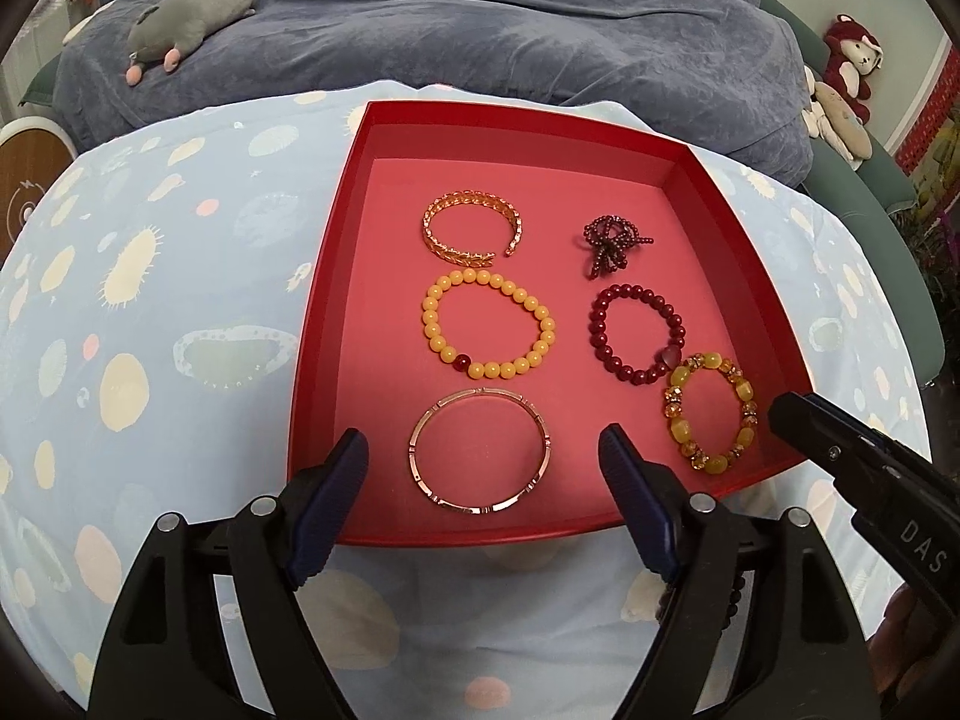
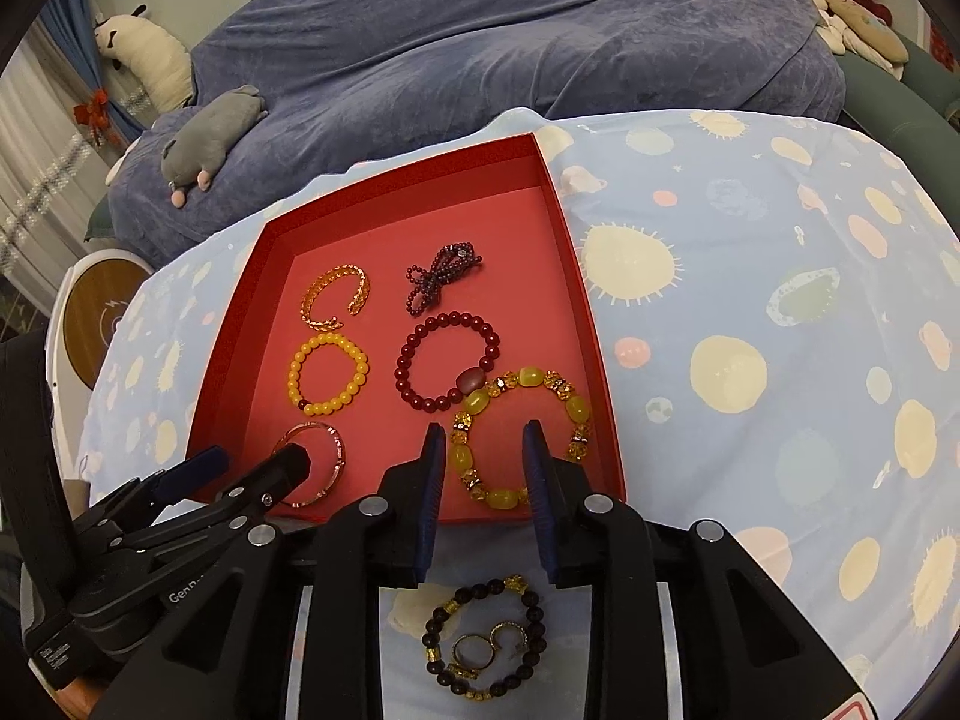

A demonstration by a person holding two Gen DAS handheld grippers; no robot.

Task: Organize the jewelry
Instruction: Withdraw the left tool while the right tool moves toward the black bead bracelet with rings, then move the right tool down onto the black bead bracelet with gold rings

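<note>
A red tray (image 1: 336, 252) (image 2: 600, 372) lies on the patterned cloth. It holds a gold cuff (image 1: 471, 228), a yellow bead bracelet (image 1: 487, 325), a rose-gold bangle (image 1: 479, 450), a dark bead bow (image 1: 613, 243), a dark red bead bracelet (image 1: 639, 331) and a yellow-amber bracelet (image 1: 711, 411) (image 2: 521, 438). My left gripper (image 1: 483, 450) is open and empty over the bangle. My right gripper (image 2: 483, 438) is open and empty over the yellow-amber bracelet. A dark bead bracelet (image 2: 483, 636) and two rings (image 2: 489, 642) lie on the cloth below it.
A blue-grey sofa cover (image 1: 480, 18) lies behind the table with a grey plush toy (image 1: 186, 24). More plush toys (image 1: 846, 78) sit at the far right. A round white-and-wood device (image 1: 30, 180) stands at the left.
</note>
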